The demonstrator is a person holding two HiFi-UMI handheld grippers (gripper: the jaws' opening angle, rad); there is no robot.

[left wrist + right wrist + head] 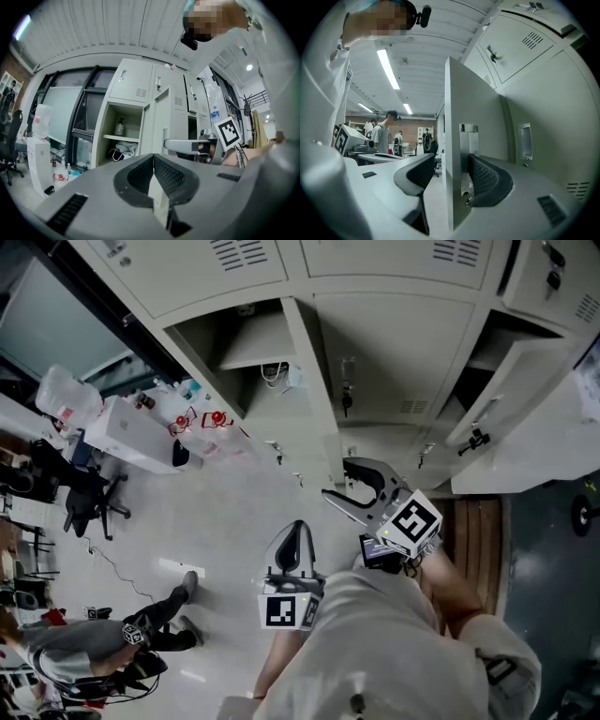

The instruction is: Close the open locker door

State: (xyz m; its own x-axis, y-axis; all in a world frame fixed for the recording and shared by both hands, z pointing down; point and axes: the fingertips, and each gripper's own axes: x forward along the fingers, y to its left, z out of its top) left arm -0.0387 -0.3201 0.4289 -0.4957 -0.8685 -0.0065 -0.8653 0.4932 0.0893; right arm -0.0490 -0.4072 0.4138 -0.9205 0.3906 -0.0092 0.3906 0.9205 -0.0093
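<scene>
The open locker [244, 348] holds a shelf and some things, and its pale door [314, 381] stands out edge-on toward me. My right gripper [336, 479] is at the door's free edge. In the right gripper view the door [452, 108] and its latch plate [468, 136] stand between the spread jaws of my right gripper [450, 164]; the left pad is clear of the door. My left gripper [298, 531] hangs lower, shut and empty. The left gripper view shows its pads [140, 176] meeting, with the locker [122, 136], the door [161, 122] and the right gripper [187, 145] beyond.
More lockers line the wall, and another one at the right has its door [525, 427] swung open. A white unit with bottles [141, 432] and an office chair [89, 498] stand at the left. A person [94, 652] is at the lower left.
</scene>
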